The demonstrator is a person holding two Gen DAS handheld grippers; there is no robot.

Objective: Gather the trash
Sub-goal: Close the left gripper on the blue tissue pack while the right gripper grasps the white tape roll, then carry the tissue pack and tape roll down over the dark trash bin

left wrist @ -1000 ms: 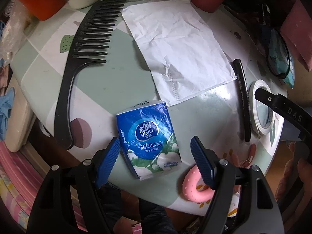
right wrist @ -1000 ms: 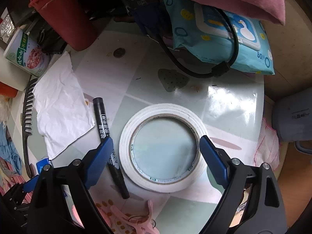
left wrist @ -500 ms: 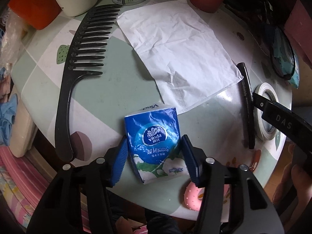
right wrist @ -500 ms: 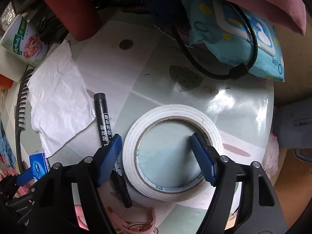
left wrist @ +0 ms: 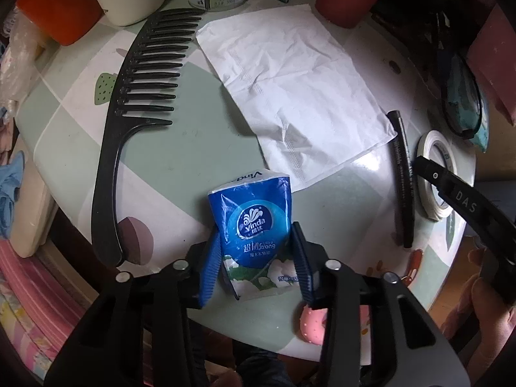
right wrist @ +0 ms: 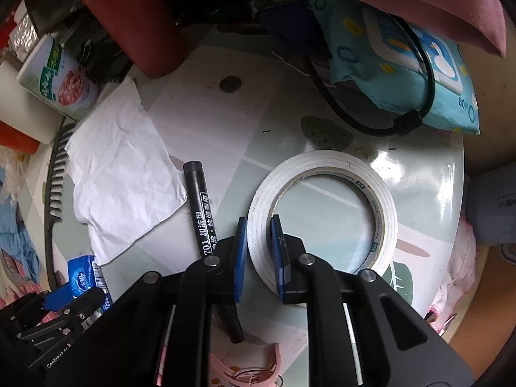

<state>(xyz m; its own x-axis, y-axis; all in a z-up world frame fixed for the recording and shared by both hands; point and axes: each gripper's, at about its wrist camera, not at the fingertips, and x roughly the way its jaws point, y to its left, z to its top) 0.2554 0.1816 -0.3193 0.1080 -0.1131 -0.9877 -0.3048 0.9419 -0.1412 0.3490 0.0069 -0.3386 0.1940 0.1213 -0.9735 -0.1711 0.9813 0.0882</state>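
My left gripper (left wrist: 256, 248) is shut on a blue Vinda tissue pack (left wrist: 253, 222), squeezed between its blue pads at the table's near edge; the pack also shows in the right wrist view (right wrist: 84, 275). My right gripper (right wrist: 259, 242) is shut on the near wall of a white tape roll (right wrist: 383, 213), one pad outside the ring and one inside. The tape roll also shows in the left wrist view (left wrist: 433, 177). A crumpled white paper sheet (left wrist: 290, 90) lies flat in the table's middle, also seen in the right wrist view (right wrist: 122, 167).
A black comb (left wrist: 129, 106) lies left of the paper. A black marker (right wrist: 201, 209) lies between paper and tape. A dark red cup (right wrist: 135, 22), a can (right wrist: 61, 84), a coin (right wrist: 229, 84), a wet-wipes pack (right wrist: 412, 61) with a black cable (right wrist: 342, 109) ring the round table (left wrist: 180, 154).
Both grippers closed: the left shut onto the tissue pack, crumpling it. The right moved left and shut on the tape roll's near wall.
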